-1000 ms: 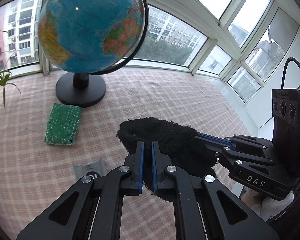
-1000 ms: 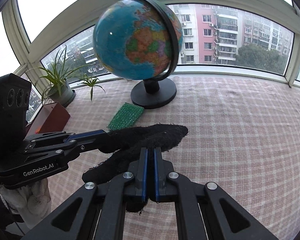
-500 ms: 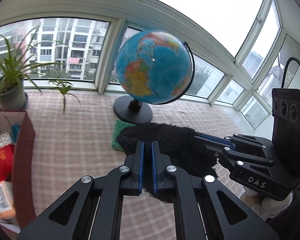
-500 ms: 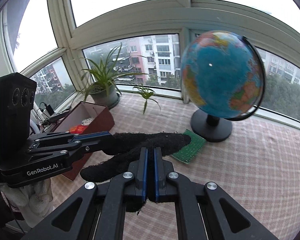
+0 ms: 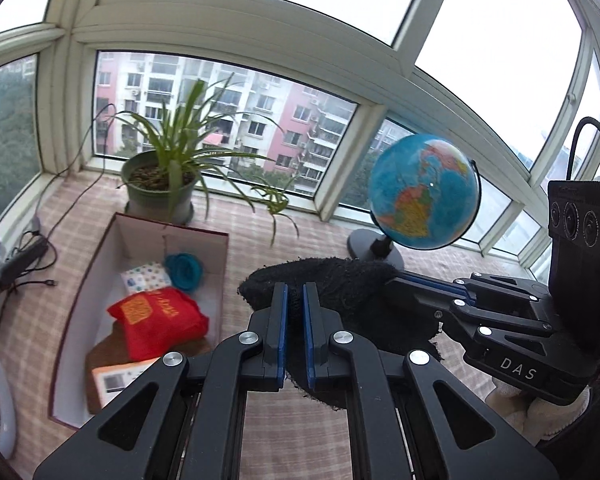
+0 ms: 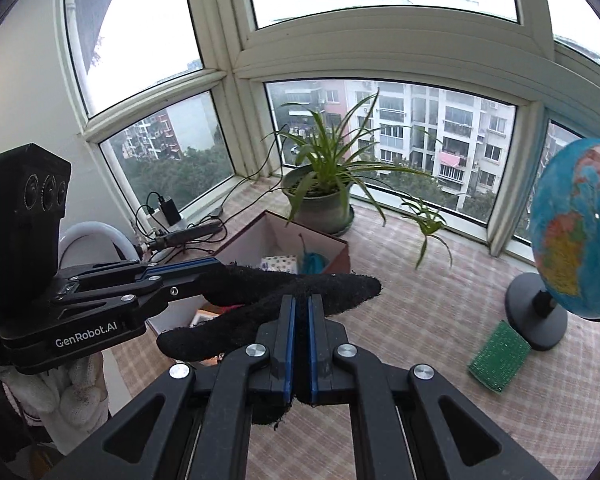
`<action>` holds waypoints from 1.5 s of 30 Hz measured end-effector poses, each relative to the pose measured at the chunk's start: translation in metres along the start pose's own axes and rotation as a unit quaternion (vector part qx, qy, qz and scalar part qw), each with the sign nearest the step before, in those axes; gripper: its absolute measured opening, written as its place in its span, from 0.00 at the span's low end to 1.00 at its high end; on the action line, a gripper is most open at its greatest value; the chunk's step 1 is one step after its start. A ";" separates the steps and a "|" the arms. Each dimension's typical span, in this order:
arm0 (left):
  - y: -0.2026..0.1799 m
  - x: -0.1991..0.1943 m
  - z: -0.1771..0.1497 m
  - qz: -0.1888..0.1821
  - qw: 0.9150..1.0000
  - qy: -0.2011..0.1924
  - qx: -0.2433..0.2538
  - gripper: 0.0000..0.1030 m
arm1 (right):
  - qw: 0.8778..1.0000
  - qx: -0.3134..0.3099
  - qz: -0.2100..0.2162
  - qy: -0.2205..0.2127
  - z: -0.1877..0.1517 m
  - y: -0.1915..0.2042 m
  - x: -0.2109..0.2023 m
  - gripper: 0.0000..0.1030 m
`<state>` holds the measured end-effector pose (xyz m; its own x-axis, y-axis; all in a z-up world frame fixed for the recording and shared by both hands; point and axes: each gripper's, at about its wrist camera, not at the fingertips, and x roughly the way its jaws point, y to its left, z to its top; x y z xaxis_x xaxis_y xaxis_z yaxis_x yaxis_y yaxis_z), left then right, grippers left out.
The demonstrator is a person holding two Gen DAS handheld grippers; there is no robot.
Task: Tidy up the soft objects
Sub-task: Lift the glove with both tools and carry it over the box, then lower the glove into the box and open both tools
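Observation:
Both grippers hold one black fuzzy glove (image 5: 340, 284) in the air above the checked cloth. My left gripper (image 5: 295, 304) is shut on one end of it. My right gripper (image 6: 301, 312) is shut on the glove (image 6: 340, 292) from the other side; it also shows at the right of the left wrist view (image 5: 400, 276). An open brown box (image 5: 220, 240) lies to the left, a little beyond the glove. It holds a red pouch (image 5: 160, 320), a teal soft item (image 5: 184, 270), a dotted cloth (image 5: 146, 278) and a labelled packet (image 5: 116, 380).
A globe on a black stand (image 5: 424, 196) is at the right. A green scrub pad (image 6: 500, 356) lies near the globe's base. A potted plant (image 5: 160, 184) stands behind the box. Cables and a power strip (image 5: 16, 264) lie at the far left by the window.
Both grippers have swung left with the glove between them. The globe has slid to the right of view, and the box and plant have come into view.

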<state>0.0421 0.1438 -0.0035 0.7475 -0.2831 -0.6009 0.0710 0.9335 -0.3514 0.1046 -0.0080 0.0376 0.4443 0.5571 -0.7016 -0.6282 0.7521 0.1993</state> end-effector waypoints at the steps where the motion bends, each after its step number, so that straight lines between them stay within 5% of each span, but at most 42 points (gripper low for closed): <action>1: 0.009 -0.004 -0.001 0.006 1.000 -0.002 -0.004 0.06 | 1.000 -0.004 0.005 0.002 0.002 0.007 0.006 0.05; 11: 0.094 -0.022 0.007 0.063 0.997 -0.011 -0.041 0.06 | 0.998 -0.044 0.025 0.028 0.028 0.069 0.076 0.05; 23: 0.151 -0.009 -0.003 0.098 0.993 0.009 -0.070 0.06 | 0.996 -0.035 0.033 0.070 0.027 0.090 0.138 0.06; 26: 0.163 0.001 -0.006 0.104 0.991 0.036 -0.077 0.06 | 0.996 -0.027 0.028 0.083 0.024 0.089 0.149 0.15; 28: 0.172 0.008 -0.010 0.103 0.988 0.064 -0.095 0.17 | 0.996 -0.020 0.017 0.082 0.021 0.087 0.151 0.34; 30: 0.179 0.010 -0.014 0.111 0.985 0.074 -0.106 0.40 | 0.997 -0.011 0.015 0.075 0.019 0.084 0.149 0.51; 36: 0.178 0.008 -0.021 0.113 0.985 0.075 -0.105 0.49 | 0.997 0.006 0.017 0.070 0.009 0.074 0.139 0.52; 45: 0.156 0.007 -0.018 0.102 0.988 0.065 -0.091 0.49 | 0.997 0.051 0.002 0.057 -0.016 0.034 0.112 0.53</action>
<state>0.0466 0.2836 -0.0756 0.6423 -0.1308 -0.7552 -0.2014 0.9219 -0.3309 0.1228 0.0746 -0.0454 0.3631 0.5207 -0.7727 -0.5592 0.7851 0.2663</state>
